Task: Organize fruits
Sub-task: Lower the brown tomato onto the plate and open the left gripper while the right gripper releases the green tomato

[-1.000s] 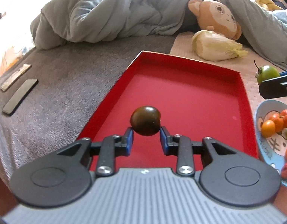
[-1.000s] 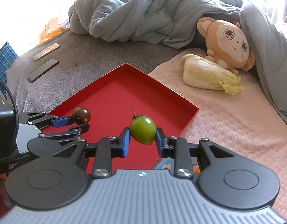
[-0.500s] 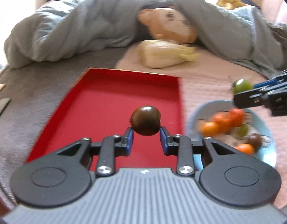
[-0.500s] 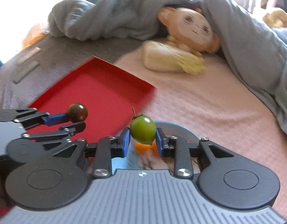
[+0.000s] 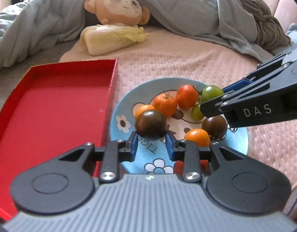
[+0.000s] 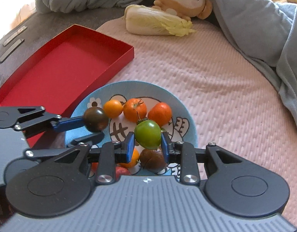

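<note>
Above the blue plate [image 5: 243, 141], the left gripper [image 5: 150, 145] clamped a dark tomato [image 5: 150, 123]; the right gripper [image 6: 147, 147] clamped a green tomato [image 6: 147, 134] above it too.

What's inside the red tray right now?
Nothing shows on the visible floor of the red tray. Its near end is hidden behind the left gripper, which holds a dark tomato over the blue plate, so that part is unknown.
</note>
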Action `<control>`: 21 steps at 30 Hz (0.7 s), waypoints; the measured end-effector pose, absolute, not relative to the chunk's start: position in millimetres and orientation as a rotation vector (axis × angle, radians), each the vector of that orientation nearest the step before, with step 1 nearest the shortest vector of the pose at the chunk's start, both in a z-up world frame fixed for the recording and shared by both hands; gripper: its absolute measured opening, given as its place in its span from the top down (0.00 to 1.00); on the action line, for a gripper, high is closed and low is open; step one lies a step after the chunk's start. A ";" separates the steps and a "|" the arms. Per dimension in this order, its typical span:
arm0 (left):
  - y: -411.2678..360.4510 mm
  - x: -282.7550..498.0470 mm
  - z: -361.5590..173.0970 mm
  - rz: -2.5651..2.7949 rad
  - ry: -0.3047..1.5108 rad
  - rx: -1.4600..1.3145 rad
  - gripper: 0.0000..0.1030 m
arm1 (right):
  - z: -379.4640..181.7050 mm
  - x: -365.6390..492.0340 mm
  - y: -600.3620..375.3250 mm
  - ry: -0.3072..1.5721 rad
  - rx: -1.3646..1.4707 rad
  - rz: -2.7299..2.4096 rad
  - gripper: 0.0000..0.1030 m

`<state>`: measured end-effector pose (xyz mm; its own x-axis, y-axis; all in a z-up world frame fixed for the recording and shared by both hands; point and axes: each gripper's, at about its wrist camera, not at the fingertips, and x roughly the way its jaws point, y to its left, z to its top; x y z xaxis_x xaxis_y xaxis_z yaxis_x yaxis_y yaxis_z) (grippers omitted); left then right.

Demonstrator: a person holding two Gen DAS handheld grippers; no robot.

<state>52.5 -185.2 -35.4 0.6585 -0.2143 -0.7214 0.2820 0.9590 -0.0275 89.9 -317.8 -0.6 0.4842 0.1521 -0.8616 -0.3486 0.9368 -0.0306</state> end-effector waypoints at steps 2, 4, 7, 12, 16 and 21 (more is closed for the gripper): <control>-186.8 55.6 -39.0 -0.278 0.814 0.096 0.67 | -2.4 91.8 -316.5 1.029 -0.210 0.313 0.67; -188.2 57.6 -42.3 -0.284 0.824 0.101 0.66 | -4.2 93.1 -313.9 1.033 -0.211 0.317 0.67; -189.5 58.0 -42.8 -0.283 0.826 0.109 0.66 | -4.7 95.5 -310.5 1.032 -0.211 0.317 0.67; -191.2 58.9 -44.2 -0.290 0.835 0.124 0.66 | -4.4 99.2 -309.7 1.027 -0.192 0.304 0.67; -191.4 61.1 -43.9 -0.287 0.841 0.128 0.66 | -4.7 100.1 -310.2 1.027 -0.188 0.294 0.67; -190.9 62.4 -41.1 -0.282 0.833 0.124 0.59 | -5.8 101.6 -313.0 1.034 -0.167 0.283 0.66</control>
